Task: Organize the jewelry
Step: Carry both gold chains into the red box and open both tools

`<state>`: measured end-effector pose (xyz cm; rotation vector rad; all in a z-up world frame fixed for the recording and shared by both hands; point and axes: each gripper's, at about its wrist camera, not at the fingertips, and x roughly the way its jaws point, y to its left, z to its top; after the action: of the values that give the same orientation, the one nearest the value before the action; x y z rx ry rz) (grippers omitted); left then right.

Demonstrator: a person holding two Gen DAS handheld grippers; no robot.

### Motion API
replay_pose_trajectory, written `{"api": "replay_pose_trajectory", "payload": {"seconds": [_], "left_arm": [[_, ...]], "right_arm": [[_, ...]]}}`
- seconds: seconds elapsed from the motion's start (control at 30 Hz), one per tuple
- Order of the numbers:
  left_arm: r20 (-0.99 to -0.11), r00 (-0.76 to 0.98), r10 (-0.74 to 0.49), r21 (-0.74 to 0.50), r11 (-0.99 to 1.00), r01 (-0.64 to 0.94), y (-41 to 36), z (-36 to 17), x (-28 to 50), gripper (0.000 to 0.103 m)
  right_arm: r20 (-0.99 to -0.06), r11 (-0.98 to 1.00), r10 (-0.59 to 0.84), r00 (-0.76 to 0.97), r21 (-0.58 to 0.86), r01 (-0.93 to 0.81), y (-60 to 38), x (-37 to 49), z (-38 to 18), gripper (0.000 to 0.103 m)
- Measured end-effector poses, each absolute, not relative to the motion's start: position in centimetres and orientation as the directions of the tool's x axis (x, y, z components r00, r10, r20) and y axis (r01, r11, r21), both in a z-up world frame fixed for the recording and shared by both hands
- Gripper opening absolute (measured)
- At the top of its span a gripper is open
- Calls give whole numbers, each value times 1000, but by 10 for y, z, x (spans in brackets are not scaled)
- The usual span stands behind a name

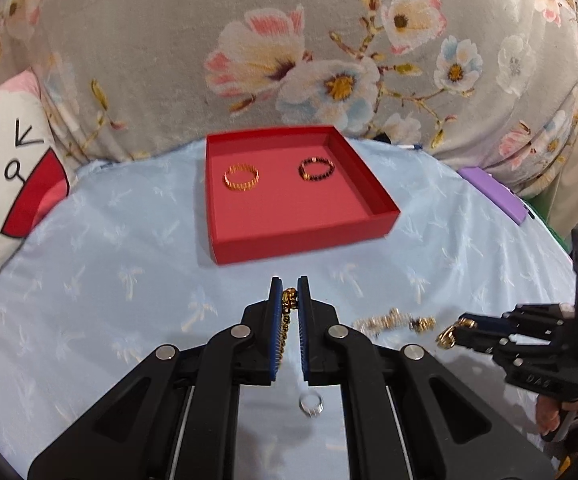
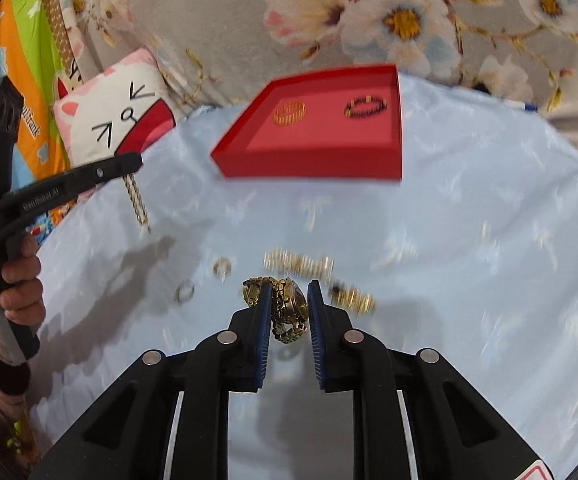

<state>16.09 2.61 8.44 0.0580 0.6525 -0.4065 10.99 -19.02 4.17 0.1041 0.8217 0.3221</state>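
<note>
Left gripper (image 1: 290, 286) pinches gold chain (image 1: 288, 312) hanging vertically; right gripper (image 2: 289, 292) clamps gold watch (image 2: 291, 308)

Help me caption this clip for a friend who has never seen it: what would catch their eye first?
The shallow red cardboard tray on the pale blue cloth, holding a gold coiled bracelet beside a black beaded bracelet. Nearer, the left gripper pinches a dangling gold bead chain, and the right gripper closes around a gold metal-link wristwatch. Loose rings and bracelets lie blurred on the cloth between them.
</note>
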Motion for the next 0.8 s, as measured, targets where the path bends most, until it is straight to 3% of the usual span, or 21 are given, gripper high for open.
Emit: {"api": "replay_pose_trajectory", "payload": {"seconds": [0.3, 0.6, 0.8], "left_arm": [[-551, 774, -313, -56, 939, 339, 7, 110, 250, 7], [-627, 723, -291, -111, 952, 286, -10, 73, 347, 7], [-676, 688, -263, -111, 960, 257, -13, 43, 385, 7]], "right_arm": [[-628, 963, 264, 732, 137, -230, -186, 220, 99, 17], [-716, 972, 230, 660, 196, -127, -195, 335, 51, 17], [-745, 977, 209, 633, 186, -104, -195, 361, 30, 17]]}}
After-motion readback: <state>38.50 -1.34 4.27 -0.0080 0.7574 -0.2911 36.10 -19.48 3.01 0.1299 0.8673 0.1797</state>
